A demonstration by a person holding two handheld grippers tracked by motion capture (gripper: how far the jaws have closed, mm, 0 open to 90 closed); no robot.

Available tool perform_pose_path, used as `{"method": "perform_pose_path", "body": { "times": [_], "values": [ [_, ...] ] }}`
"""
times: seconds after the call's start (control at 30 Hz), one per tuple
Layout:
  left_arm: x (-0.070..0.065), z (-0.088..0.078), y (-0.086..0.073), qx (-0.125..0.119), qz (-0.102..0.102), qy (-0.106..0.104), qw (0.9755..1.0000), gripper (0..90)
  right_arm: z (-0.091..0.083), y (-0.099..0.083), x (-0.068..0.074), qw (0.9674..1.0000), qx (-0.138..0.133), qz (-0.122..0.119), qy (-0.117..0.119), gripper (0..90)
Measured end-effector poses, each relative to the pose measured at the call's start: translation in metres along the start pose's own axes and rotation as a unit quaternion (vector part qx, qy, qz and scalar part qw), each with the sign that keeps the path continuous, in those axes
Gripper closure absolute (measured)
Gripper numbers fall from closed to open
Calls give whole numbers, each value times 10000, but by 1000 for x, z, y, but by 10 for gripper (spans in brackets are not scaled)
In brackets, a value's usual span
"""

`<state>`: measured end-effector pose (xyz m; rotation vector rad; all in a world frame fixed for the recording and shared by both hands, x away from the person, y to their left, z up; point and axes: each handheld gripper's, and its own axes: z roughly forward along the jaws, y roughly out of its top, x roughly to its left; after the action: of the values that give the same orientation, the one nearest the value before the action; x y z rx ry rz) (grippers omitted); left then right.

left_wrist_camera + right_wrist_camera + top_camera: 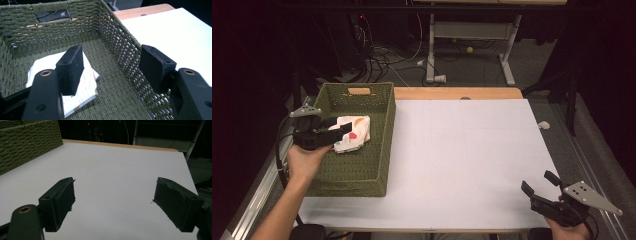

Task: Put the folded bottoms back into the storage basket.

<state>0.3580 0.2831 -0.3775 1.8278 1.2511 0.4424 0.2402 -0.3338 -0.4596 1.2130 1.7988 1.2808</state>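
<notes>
The left gripper (343,129) hung with jaws apart and empty over the folded white cloth with coloured prints (353,133), lying just beneath it by the left wall of the green woven basket (382,150), while the right gripper (542,183), also open, waited at the table's near right corner.

A white sheet (472,160) is lying over the table, spreading under the right gripper's fingers (528,190) and to the right of the left gripper's fingers (343,129), with a strip of wooden tabletop (457,93) showing at its far edge. Well beyond both sets of fingers, a white desk frame (472,30) is standing on the grey floor, with cables (377,55) trailing beside it and a yellow ball (470,49) resting under it. A crumpled white scrap (543,124) is lying far ahead of the right fingers.
</notes>
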Motion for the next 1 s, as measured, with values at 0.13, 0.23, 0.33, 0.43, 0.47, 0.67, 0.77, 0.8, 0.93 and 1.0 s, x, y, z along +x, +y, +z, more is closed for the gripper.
{"method": "perform_pose_path", "body": {
  "times": [0.13, 0.23, 0.33, 0.43, 0.47, 0.67, 0.77, 0.8, 0.93, 1.0],
  "values": [
    [-2, -2, -4, -48, 7, -41, 10000, 350, 0, 0, 0, 10000, -1, -6, -5, 176],
    [-4, -4, -6, -113, 31, -47, 9999, 350, 0, 0, 0, 10000, -1, 6, -4, 176],
    [-6, -7, -9, -182, 40, -61, 9998, 349, 0, 0, 0, 10000, -1, 8, -3, 176],
    [-7, -10, -12, -222, 7, -77, 9997, 345, 0, 0, 0, 10000, 0, 18, -6, 177],
    [-7, -10, -12, -222, 7, -77, 9997, 332, 0, 0, 0, 10000, -3, 14, -4, 176],
    [-8, -16, -21, -309, -52, -94, 9995, 332, 0, 0, 0, 10000, -2, 1, 2, 176],
    [-10, -19, -26, -320, -15, -75, 9995, 332, 0, 0, 0, 10000, -2, -3, -5, 176],
    [-10, -20, -27, -335, -7, -65, 9994, 332, 0, 0, 0, 10000, -4, -4, -6, 176],
    [-13, -25, -32, -434, 9, -73, 9990, 331, 0, 0, 0, 10000, 4, 19, -12, 176],
    [-13, -27, -35, -445, -4, -81, 9990, 332, 0, 0, 0, 10000, 0, 28, -11, 176]
  ]
}}
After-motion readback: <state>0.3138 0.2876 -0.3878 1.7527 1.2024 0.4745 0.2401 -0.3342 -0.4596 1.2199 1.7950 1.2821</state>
